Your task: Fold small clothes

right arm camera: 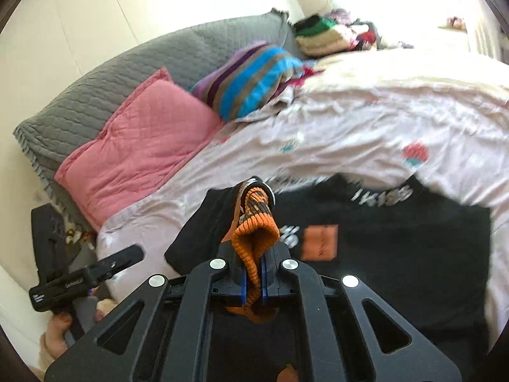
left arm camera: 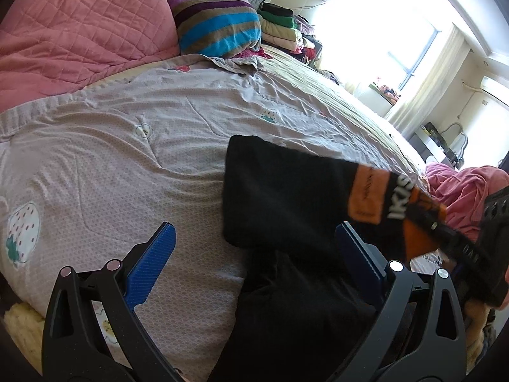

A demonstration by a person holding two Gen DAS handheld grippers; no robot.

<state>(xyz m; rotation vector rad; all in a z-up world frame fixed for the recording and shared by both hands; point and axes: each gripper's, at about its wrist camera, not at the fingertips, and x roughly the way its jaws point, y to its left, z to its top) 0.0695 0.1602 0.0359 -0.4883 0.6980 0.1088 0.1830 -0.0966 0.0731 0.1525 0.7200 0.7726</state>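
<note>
A black garment [right arm camera: 397, 238] with white lettering and an orange patch [right arm camera: 319, 242] lies spread on the pale printed bedsheet [right arm camera: 350, 133]. My right gripper [right arm camera: 254, 254] is shut on its orange ribbed cuff [right arm camera: 254, 235], so the sleeve is raised off the bed. In the left wrist view the lifted sleeve [left arm camera: 280, 191] hangs across the frame, and the right gripper [left arm camera: 426, 219] pinches its orange end. My left gripper [left arm camera: 254, 227] stands open low over the sheet. Black cloth lies loose between its blue fingers [left arm camera: 152, 264], close to the right one, and nothing is gripped.
A pink quilted pillow [right arm camera: 136, 159], a grey pillow [right arm camera: 95, 89] and a striped blanket [right arm camera: 254, 79] sit at the head of the bed. Folded clothes [left arm camera: 286, 28] are stacked behind them. A pink cloth heap [left arm camera: 461, 191] lies at the far right. A hand [right arm camera: 60, 321] shows lower left.
</note>
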